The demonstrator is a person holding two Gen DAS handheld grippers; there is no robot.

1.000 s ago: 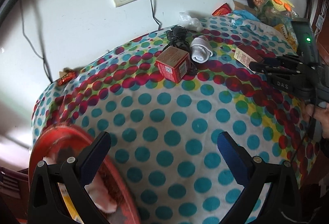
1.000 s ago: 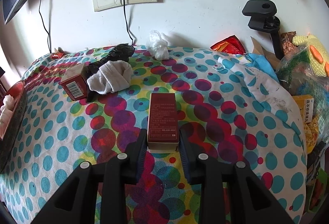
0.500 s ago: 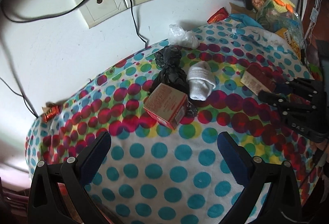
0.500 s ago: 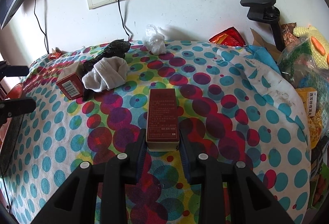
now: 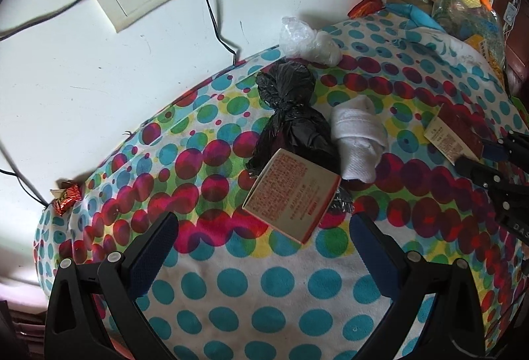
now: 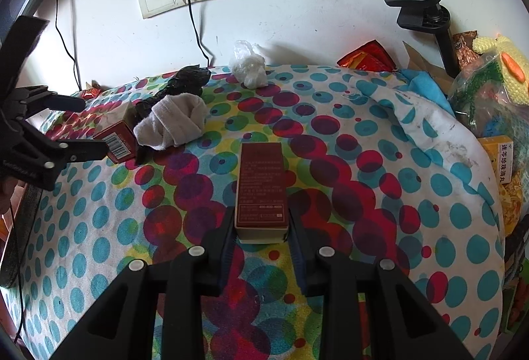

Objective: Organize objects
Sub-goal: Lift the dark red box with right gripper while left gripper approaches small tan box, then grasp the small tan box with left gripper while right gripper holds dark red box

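Dark-red box flat on dotted cloth, near end clamped.

Surface covered by a polka-dot cloth, its far edge against a white wall. Lying on the cloth: a long dark-red box near centre; at ten o'clock from it a rolled white sock, touching a knotted black plastic bag and, just beside these, a small red carton. A crumpled clear plastic bag sits at twelve o'clock by the wall. A red sweet wrapper lies at the far nine o'clock edge. Packets and a knitted yellow toy crowd the two o'clock edge.
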